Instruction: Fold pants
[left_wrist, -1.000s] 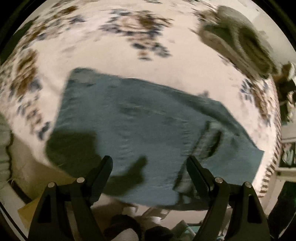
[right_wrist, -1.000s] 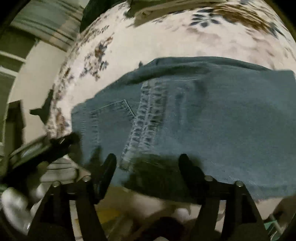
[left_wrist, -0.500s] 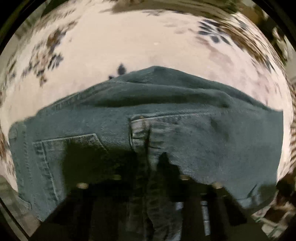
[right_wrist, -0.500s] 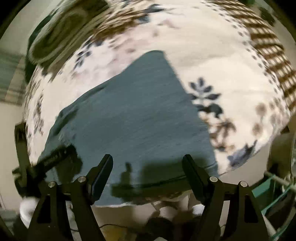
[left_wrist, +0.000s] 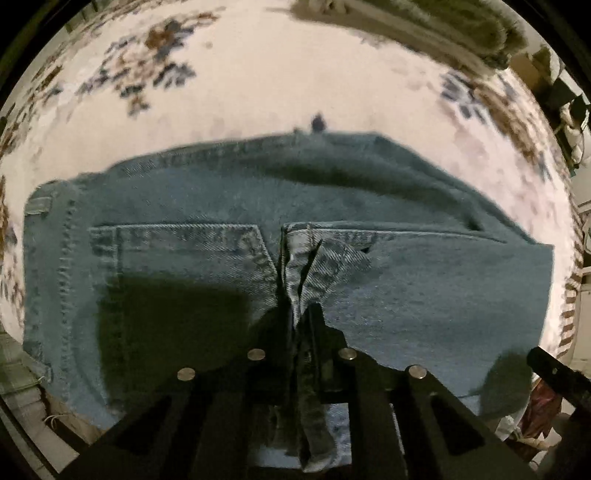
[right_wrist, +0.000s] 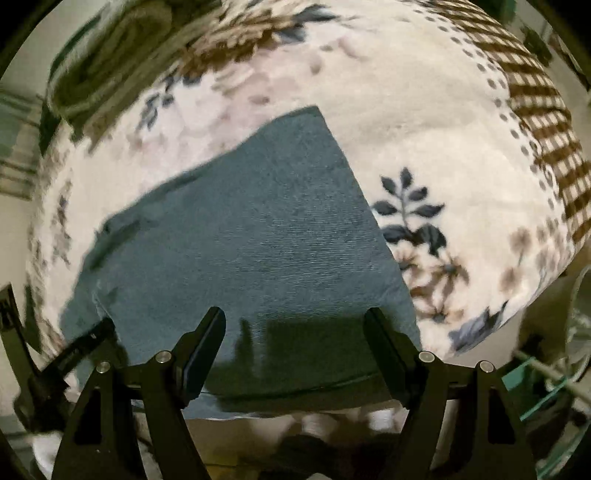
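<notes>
Blue denim pants (left_wrist: 424, 295) lie folded on a white floral blanket (left_wrist: 277, 85). In the left wrist view the back pocket (left_wrist: 177, 254) and a seamed edge show. My left gripper (left_wrist: 297, 317) is shut on that seamed denim edge near the blanket's front, and the cloth runs down between its fingers. In the right wrist view the plain folded end of the pants (right_wrist: 258, 236) spreads out ahead. Just above its near edge my right gripper (right_wrist: 295, 325) stands open, with nothing pinched between its fingers.
A rolled grey-green textile (left_wrist: 443, 29) lies at the back of the blanket, also seen as a roll (right_wrist: 110, 74) in the right wrist view. A brown checked border (right_wrist: 546, 122) marks the blanket's right side. The other gripper's black frame (right_wrist: 55, 362) shows at lower left.
My left gripper went from open to shut on the denim seam and sank closer to the pants. My right gripper swung from the pocket area to the plain folded end, still open.
</notes>
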